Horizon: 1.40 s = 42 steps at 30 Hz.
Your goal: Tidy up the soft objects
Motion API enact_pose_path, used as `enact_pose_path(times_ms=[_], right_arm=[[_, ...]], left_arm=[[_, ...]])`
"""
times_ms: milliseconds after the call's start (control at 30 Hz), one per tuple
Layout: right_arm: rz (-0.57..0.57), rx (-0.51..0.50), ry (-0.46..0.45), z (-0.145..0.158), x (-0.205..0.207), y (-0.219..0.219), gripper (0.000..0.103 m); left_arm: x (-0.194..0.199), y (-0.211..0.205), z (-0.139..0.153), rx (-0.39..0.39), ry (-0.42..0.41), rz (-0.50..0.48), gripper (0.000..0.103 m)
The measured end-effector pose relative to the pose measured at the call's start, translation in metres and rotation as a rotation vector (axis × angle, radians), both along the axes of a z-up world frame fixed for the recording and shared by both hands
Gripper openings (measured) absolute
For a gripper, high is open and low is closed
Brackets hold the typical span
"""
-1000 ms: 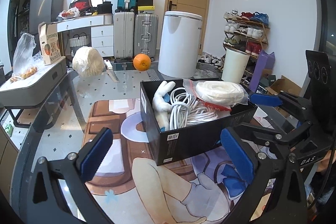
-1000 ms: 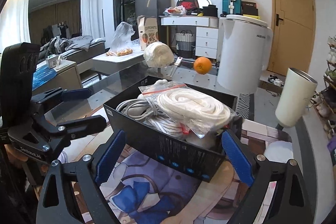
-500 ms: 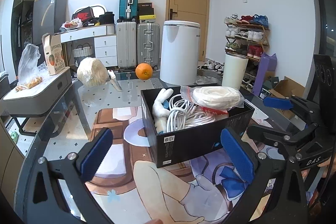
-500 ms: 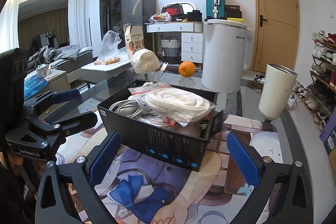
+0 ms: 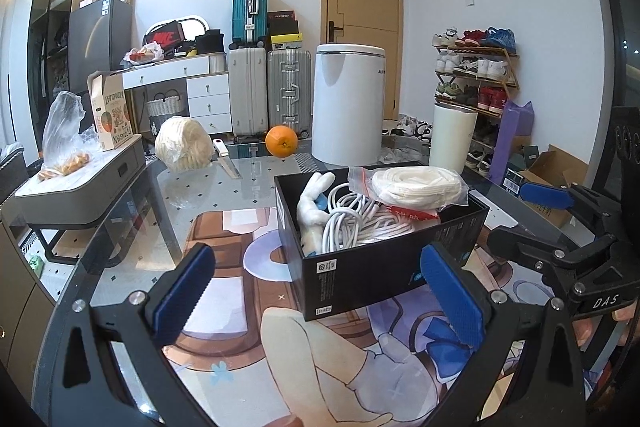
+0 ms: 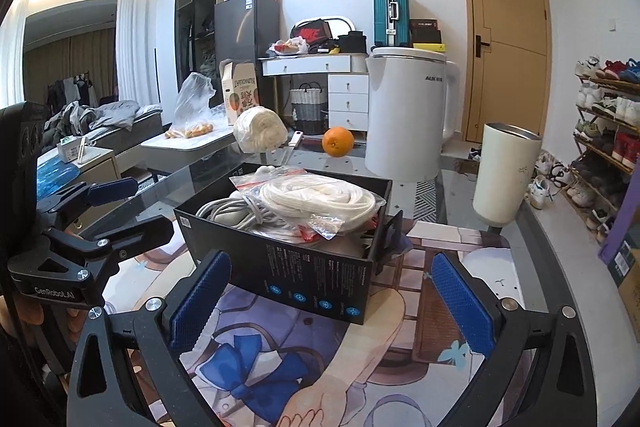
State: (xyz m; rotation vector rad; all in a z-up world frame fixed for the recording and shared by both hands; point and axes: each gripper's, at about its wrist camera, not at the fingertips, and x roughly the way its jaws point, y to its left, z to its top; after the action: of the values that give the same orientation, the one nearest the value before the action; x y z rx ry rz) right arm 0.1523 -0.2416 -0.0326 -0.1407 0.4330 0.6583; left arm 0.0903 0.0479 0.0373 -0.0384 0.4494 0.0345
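A black box (image 5: 372, 267) stands on a printed mat (image 5: 248, 291) on the glass table. It holds a white plush toy (image 5: 314, 199), a white cable coil (image 5: 352, 223) and a bagged white rope (image 5: 416, 185). The box (image 6: 296, 267) also shows in the right wrist view, with the rope bag (image 6: 320, 199) on top. My left gripper (image 5: 318, 289) is open and empty, in front of the box. My right gripper (image 6: 332, 301) is open and empty, at the box's other side. Each gripper shows in the other's view: the right gripper (image 5: 532, 215) and the left gripper (image 6: 120, 203).
On the far glass lie a white yarn ball (image 5: 184, 145), a knife (image 5: 226, 163) and an orange (image 5: 281, 141). A cream tumbler (image 6: 506, 173) stands right of the box. A white bin (image 5: 348, 103), suitcases and a shoe rack (image 5: 476, 83) stand beyond.
Both grippers have drawn back and risen a little from the box, which now looks smaller and farther. Both stay open. The box contents have not moved.
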Motion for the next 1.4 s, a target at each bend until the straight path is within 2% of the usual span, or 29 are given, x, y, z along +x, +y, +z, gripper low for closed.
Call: enact_pose_path(times_ms=[567,1400], right_arm=[[-0.032,0.011,-0.007,0.001,-0.003,-0.004,0.102],[-0.035,0.011,-0.008,0.002,-0.004,-0.005,0.102]], left_arm=[[-0.002,0.012,-0.001,-0.050,-0.013,0.035,0.103],[-0.001,0.013,-0.001,-0.051,-0.013,0.040,0.103]])
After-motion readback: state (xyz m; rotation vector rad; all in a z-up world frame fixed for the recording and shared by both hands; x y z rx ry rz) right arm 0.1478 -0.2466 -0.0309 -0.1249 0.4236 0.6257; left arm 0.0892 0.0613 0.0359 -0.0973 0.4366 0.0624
